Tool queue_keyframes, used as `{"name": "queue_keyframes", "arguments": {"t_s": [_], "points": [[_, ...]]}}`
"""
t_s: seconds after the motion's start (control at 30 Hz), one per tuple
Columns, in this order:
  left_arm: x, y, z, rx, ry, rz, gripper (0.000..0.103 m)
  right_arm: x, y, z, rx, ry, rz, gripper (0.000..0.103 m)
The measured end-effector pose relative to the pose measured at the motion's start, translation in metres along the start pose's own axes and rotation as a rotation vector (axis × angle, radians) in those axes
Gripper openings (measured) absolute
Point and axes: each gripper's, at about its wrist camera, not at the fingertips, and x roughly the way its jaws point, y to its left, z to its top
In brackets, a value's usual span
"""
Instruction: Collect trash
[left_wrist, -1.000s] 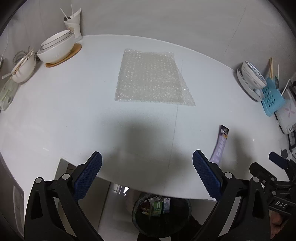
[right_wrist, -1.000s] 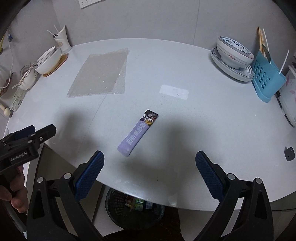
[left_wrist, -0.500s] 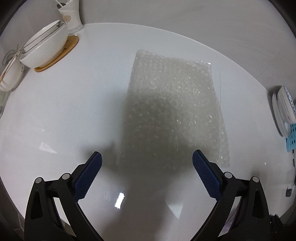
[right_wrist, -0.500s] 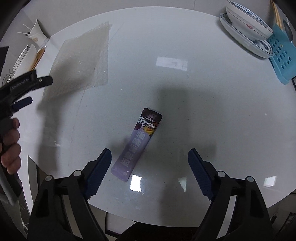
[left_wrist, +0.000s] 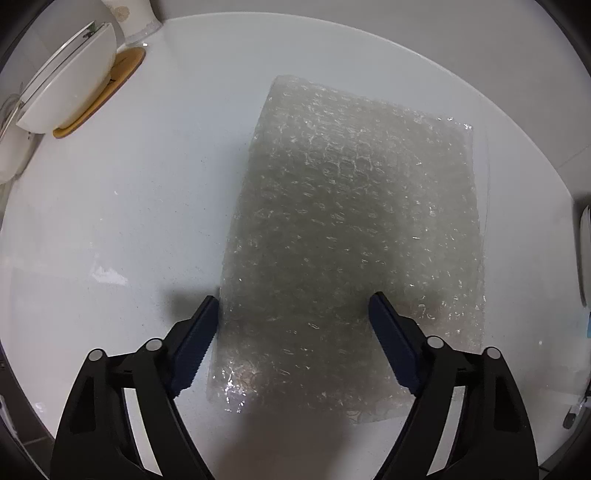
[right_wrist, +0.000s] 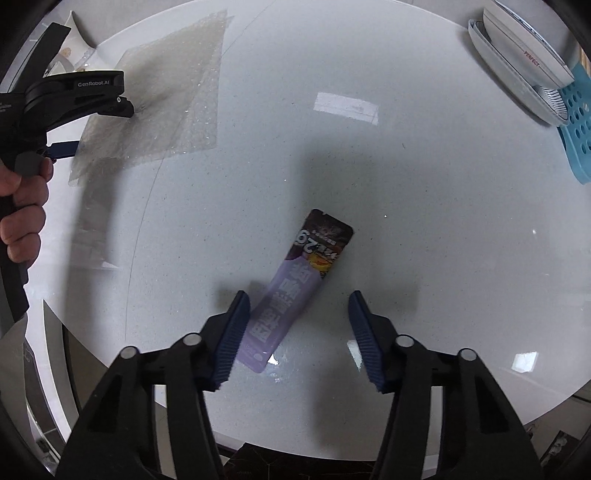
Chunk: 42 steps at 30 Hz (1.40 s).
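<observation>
Right wrist view: the purple wrapper (right_wrist: 295, 295) lies flat on the table (right_wrist: 424, 206) between the half-closed, just-narrowing jaws of the right gripper (right_wrist: 297, 332), so both pads should be seated before lifting, while the left gripper (left_wrist: 293, 336), also closing, straddles the bubble wrap (left_wrist: 351, 229).

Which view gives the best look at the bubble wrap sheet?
The left wrist view: the bubble wrap sheet fills the middle of the frame, its near edge between the left gripper's open jaws. The right wrist view shows it only small and slanted at the upper left, partly behind that gripper.
</observation>
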Motion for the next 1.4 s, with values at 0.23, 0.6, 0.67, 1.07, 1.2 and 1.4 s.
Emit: {"name": "queue_keyframes", "arguments": {"t_s": [0.23,0.6,0.67,1.07,1.2,1.4], "points": [[-0.011,-0.02,-0.001,0.024,0.037,-0.032,0.013,-0.001,-0.004,-0.003,0.0,0.001,-0.021,0.016],[-0.039,-0.026,-0.027,0.002,-0.048,-0.07,0.008,-0.012,-0.034,-0.001,-0.038,-0.029,0.004,0.012],[-0.049,-0.029,-0.034,-0.006,-0.06,-0.079,0.008,-0.016,-0.039,0.001,-0.064,-0.039,0.0,0.012],[-0.1,-0.021,-0.089,-0.001,-0.145,-0.109,0.007,-0.066,-0.063,-0.013,-0.101,-0.187,0.001,0.012],[-0.114,-0.014,-0.114,0.028,-0.158,-0.122,0.007,-0.08,-0.065,-0.016,-0.08,-0.225,-0.014,0.012],[-0.119,0.001,-0.142,0.049,-0.157,-0.148,0.007,-0.097,-0.065,-0.037,-0.039,-0.275,-0.025,0.012]]}}
